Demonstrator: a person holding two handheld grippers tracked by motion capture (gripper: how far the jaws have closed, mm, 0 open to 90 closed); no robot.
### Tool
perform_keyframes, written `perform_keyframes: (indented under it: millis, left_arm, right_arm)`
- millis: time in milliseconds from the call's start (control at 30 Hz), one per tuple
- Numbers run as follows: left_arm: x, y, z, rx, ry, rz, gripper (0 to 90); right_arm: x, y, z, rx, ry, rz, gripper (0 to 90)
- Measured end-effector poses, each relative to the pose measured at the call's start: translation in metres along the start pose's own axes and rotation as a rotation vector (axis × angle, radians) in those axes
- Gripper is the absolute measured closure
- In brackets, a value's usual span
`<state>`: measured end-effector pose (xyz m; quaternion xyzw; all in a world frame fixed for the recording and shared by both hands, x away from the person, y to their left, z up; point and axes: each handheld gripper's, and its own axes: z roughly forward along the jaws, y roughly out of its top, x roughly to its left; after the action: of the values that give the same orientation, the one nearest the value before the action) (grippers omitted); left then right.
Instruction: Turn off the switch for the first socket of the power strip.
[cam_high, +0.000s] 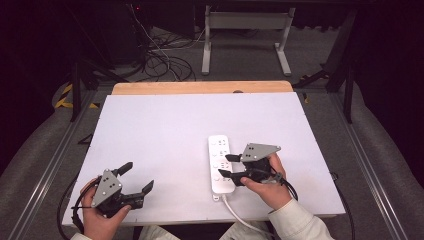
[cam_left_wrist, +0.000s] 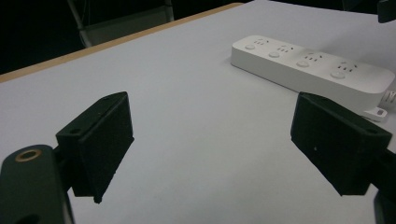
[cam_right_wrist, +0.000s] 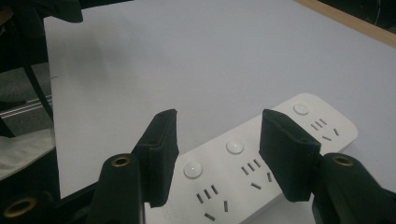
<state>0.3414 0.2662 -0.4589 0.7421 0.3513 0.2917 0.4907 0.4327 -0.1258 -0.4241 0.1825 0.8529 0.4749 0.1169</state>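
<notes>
Power strip (cam_high: 220, 162) untouched on table (cam_high: 160, 140); right gripper (cam_high: 226, 165) half-spread above it, pinching nothing. Left gripper (cam_high: 139, 177) spread wide, idle. Grasp not yet made.

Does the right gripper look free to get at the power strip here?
Probably yes: the right gripper hovers at the power strip with jaws apart, nothing between them and its buttons.

A table (cam_high: 165, 125), covered by a white sheet with a wooden edge left bare along the far side, is seen carrying a white power strip (cam_high: 220, 162), which is laid flat right of centre, its cable (cam_high: 239, 216) led off the near edge.
</notes>
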Motion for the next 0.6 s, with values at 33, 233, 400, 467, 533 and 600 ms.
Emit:
perform_keyframes:
  millis: [33,233,400,467,533,600]
  left_arm:
    - [0.0006,0.0,0.0,0.001,0.003,0.005,13.7]
    - [-0.0001,-0.0001,0.0005,0.004,-0.001,-0.001,14.4]
    - [-0.0003,-0.0003,0.0007,0.007,-0.003,-0.005,14.5]
    - [-0.0004,-0.0003,0.0007,0.007,-0.002,-0.004,14.6]
    - [-0.0003,-0.0004,0.0006,0.007,-0.003,-0.004,14.6]
    - [-0.0001,-0.0004,0.0007,0.008,-0.003,-0.003,14.7]
  right_arm:
    - [0.0003,0.0,0.0004,0.005,0.006,0.001,51.0]
    - [-0.0005,-0.0013,-0.0021,0.021,0.081,0.0,82.0]
    - [-0.0008,-0.0012,-0.0002,0.044,0.096,0.019,90.0]
    - [-0.0005,-0.0008,0.002,0.062,0.1,0.025,90.0]
    - [-0.0004,-0.0004,0.0044,0.074,0.099,0.026,90.0]
    - [-0.0003,0.0001,0.0068,0.101,0.092,0.028,90.0]
